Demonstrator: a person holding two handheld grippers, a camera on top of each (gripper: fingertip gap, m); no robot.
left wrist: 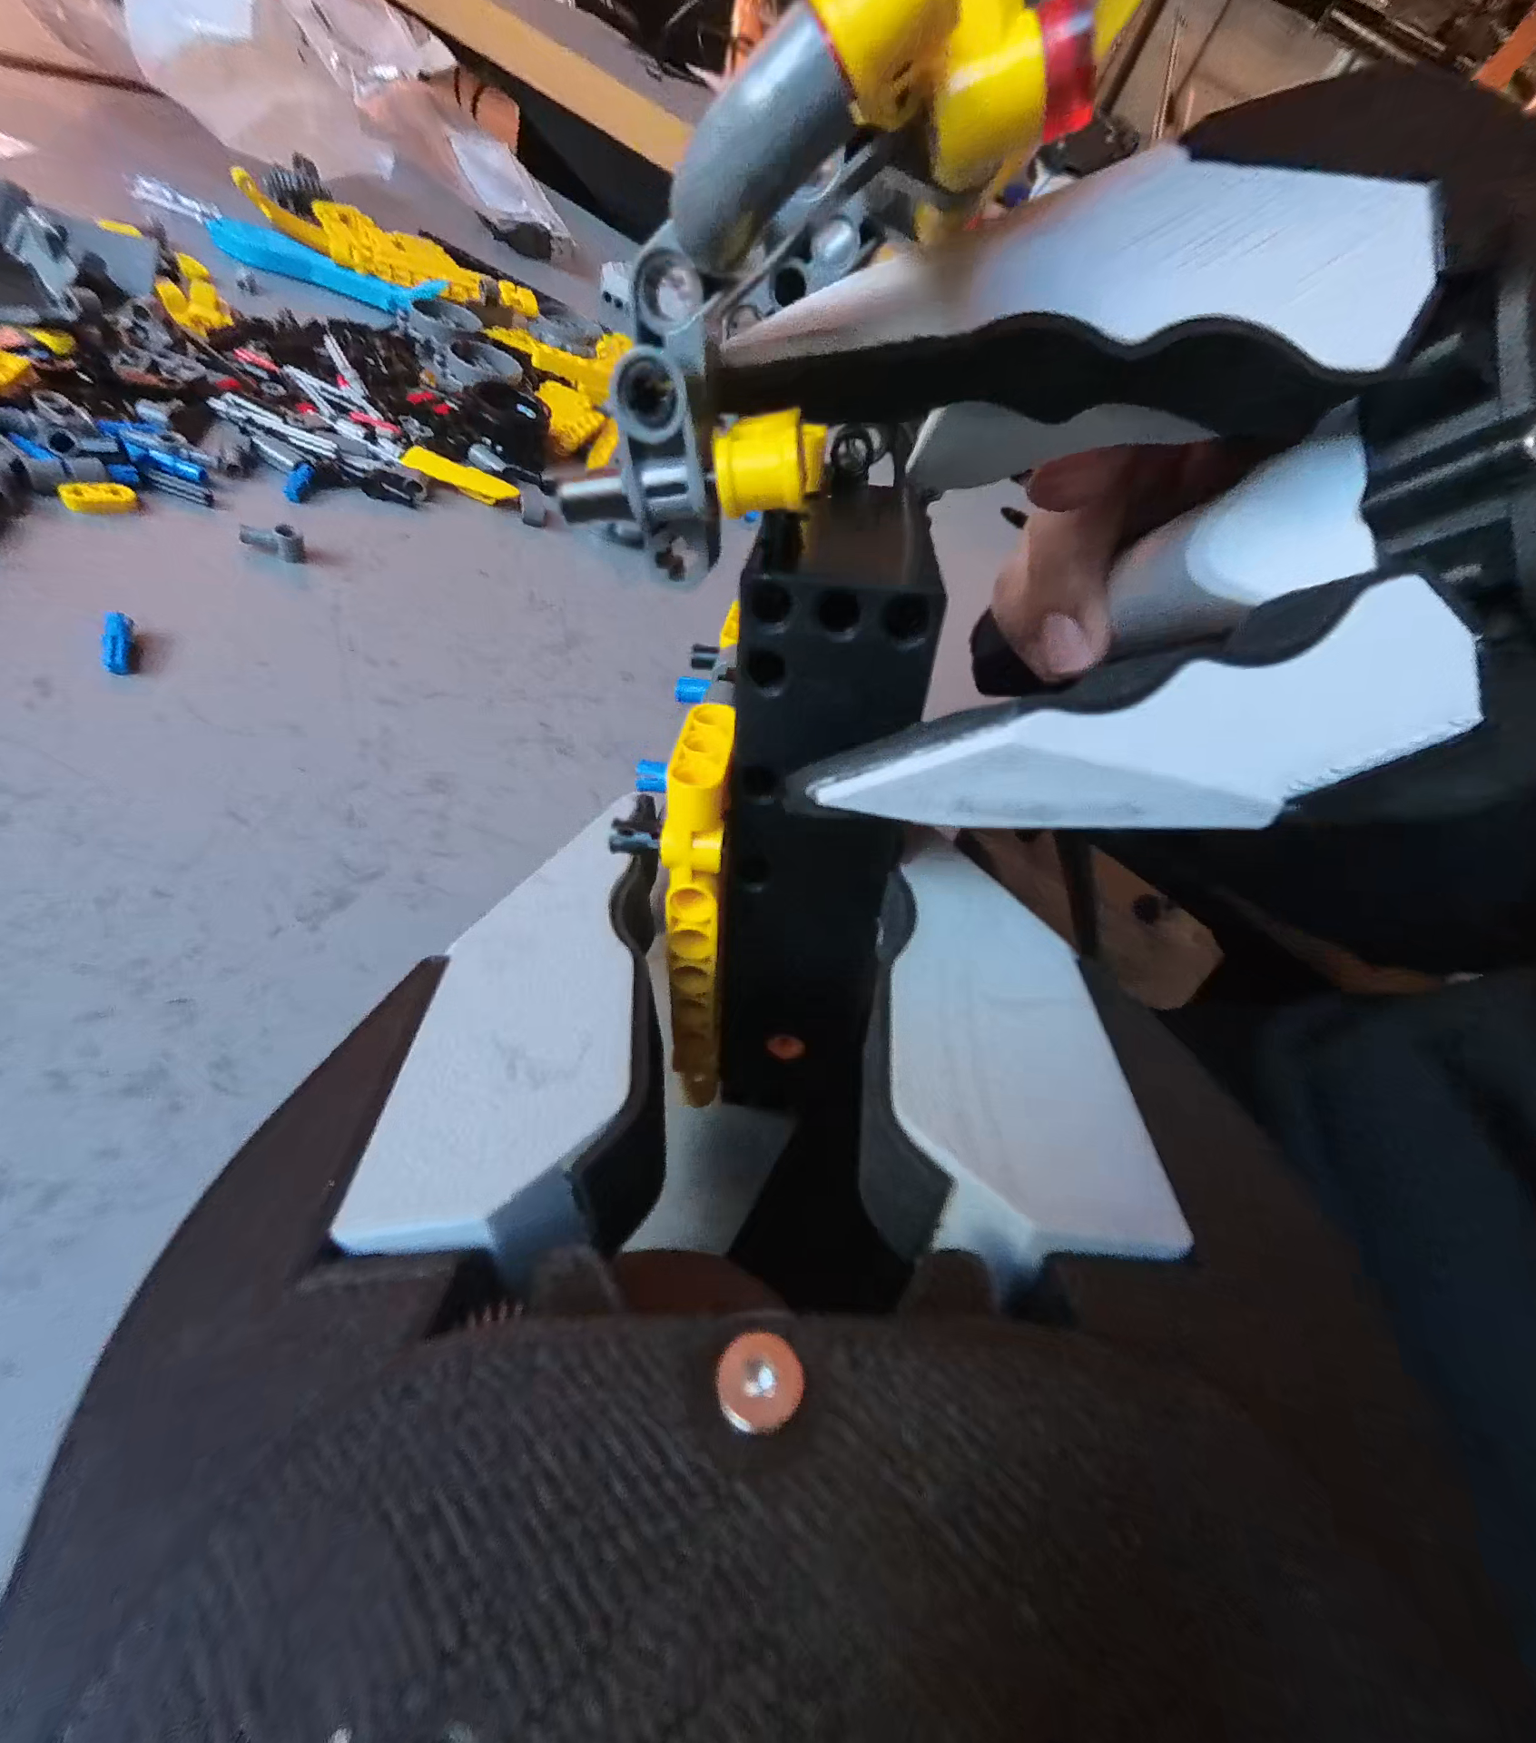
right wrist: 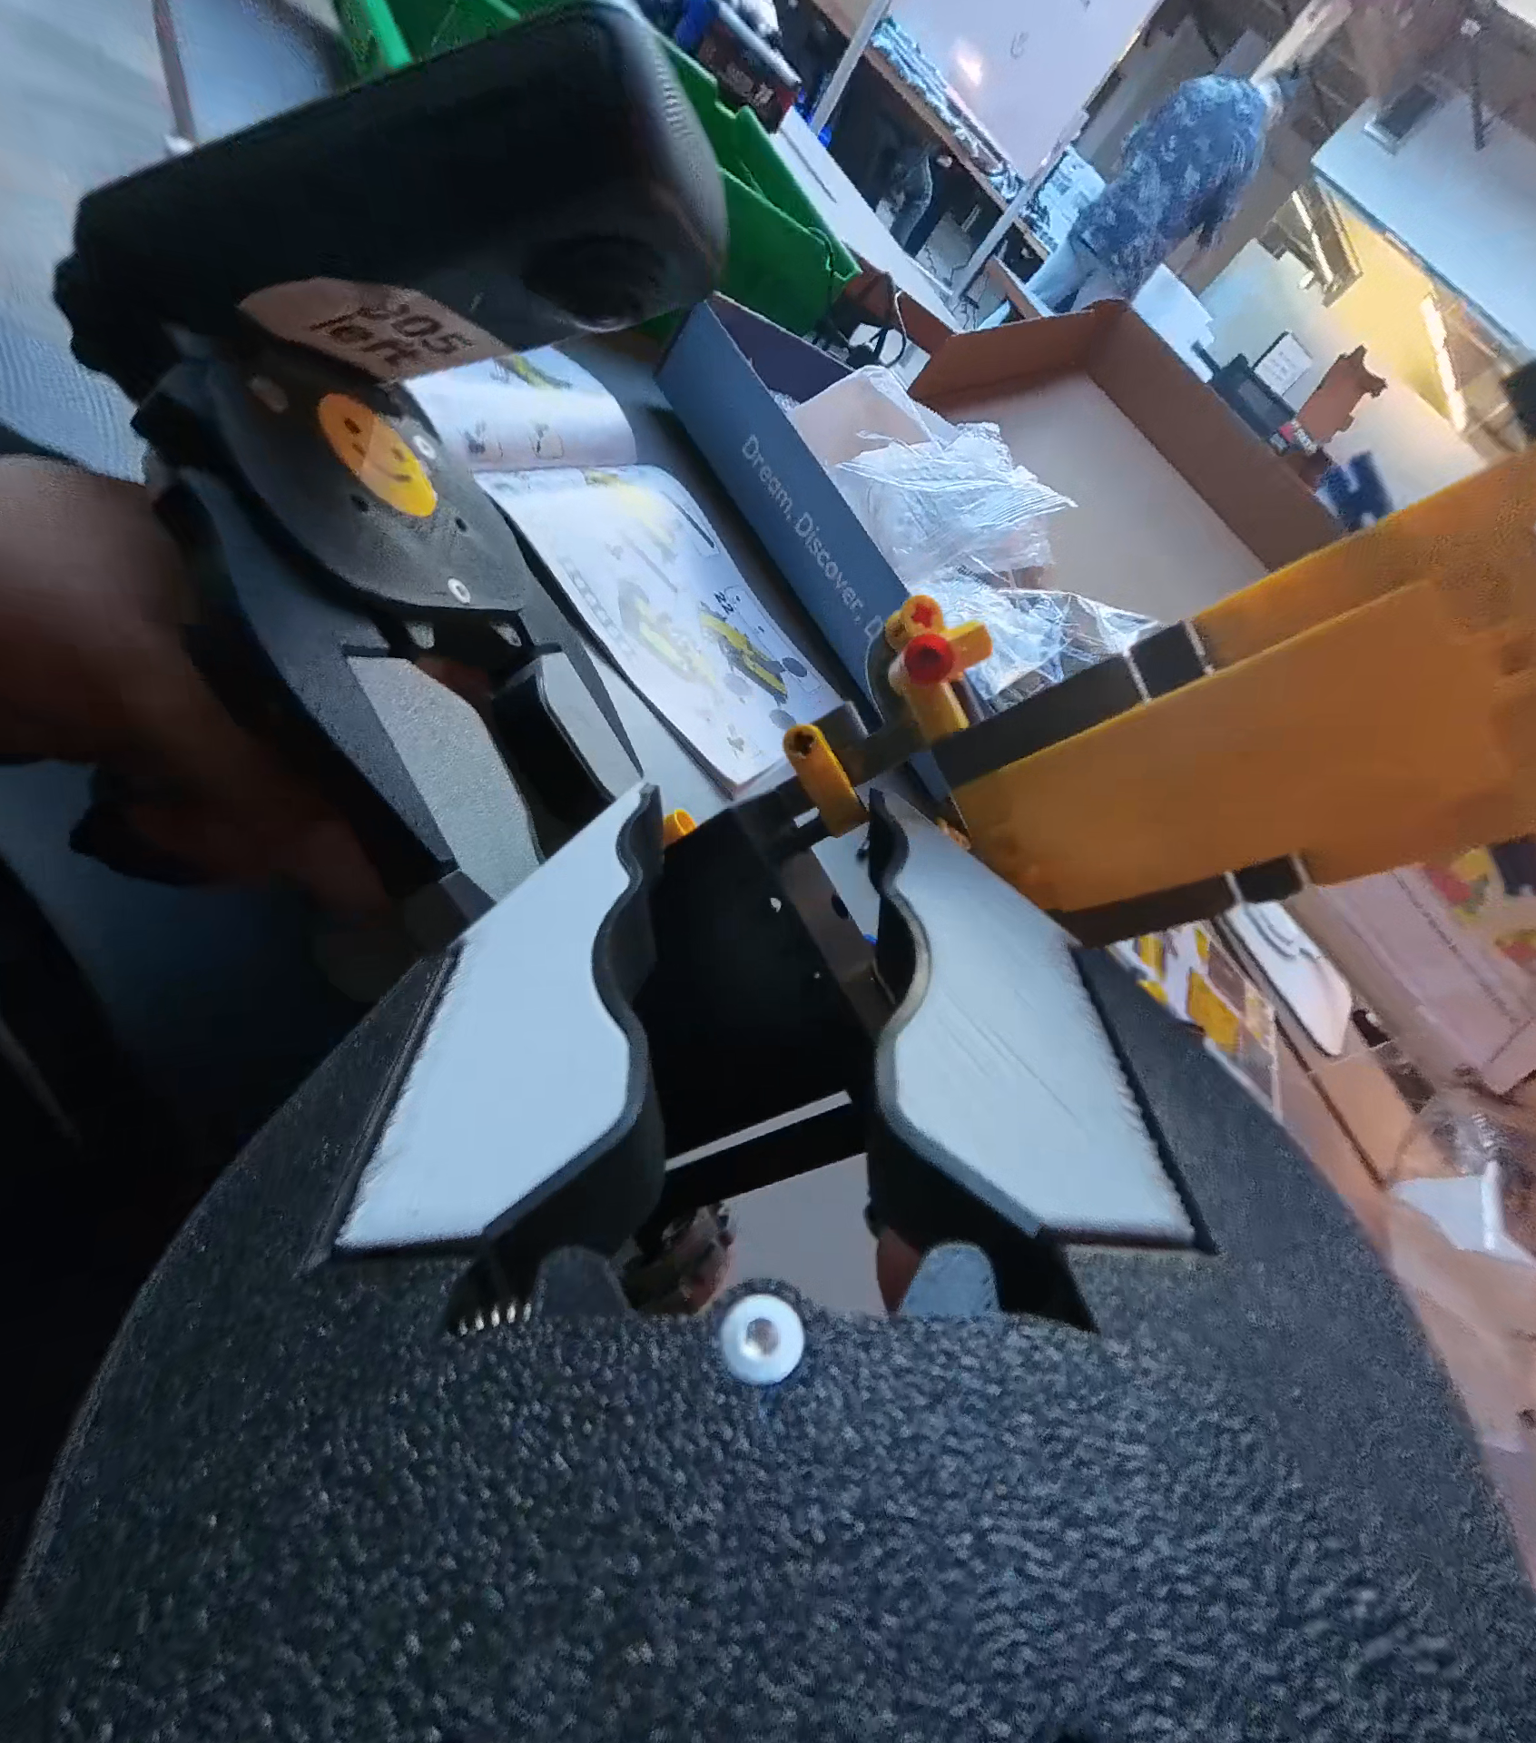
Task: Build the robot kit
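A brick-built assembly of a black block (left wrist: 802, 905) with a yellow holed beam (left wrist: 698, 877) and grey and yellow links on top (left wrist: 745, 189) is held between both grippers. My left gripper (left wrist: 769, 849) is shut on the black block and beam from below. My right gripper (left wrist: 764, 585) comes in from the right, its fingers above and below the block's upper part. In the right wrist view my right gripper (right wrist: 764, 811) clamps the black block (right wrist: 745, 943). A long yellow boom (right wrist: 1264, 736) runs off to the right. The left gripper's body (right wrist: 349, 585) is at upper left.
A pile of loose yellow, blue, grey and black bricks (left wrist: 274, 377) lies on the grey table (left wrist: 274, 849), with a stray blue pin (left wrist: 118, 641). An open instruction booklet (right wrist: 651, 585), a grey box (right wrist: 792, 500), plastic bags (right wrist: 953, 490) and a cardboard tray (right wrist: 1104, 424) lie beyond. A person (right wrist: 1170, 170) stands far back. The tips of one gripper are about 7 cm away from the tips of the other.
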